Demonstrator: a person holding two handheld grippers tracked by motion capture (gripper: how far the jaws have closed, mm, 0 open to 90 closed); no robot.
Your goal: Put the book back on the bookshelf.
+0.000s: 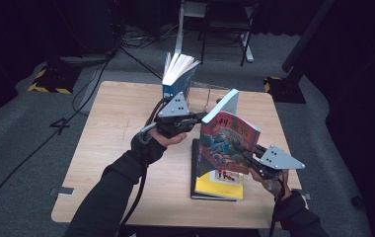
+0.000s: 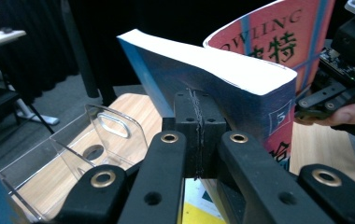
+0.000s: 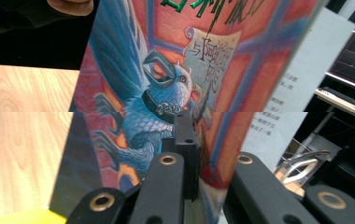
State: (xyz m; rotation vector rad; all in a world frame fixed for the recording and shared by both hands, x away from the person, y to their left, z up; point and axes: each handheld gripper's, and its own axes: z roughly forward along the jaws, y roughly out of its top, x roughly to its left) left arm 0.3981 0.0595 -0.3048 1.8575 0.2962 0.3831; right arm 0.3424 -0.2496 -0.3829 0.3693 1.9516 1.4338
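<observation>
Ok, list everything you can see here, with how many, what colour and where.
Red-and-blue illustrated paperback book: one, held upright above the table's middle by both grippers.
Yellow-covered book: one, lying flat at the near edge.
Blue book with fanned white pages: one, standing at the far edge.
Clear plastic bookend stand: one, transparent, beside the blue book.
Light wooden table: one, on grey floor.
Left gripper: black, shut on the paperback's edge.
Right gripper: black, shut on its cover.
</observation>
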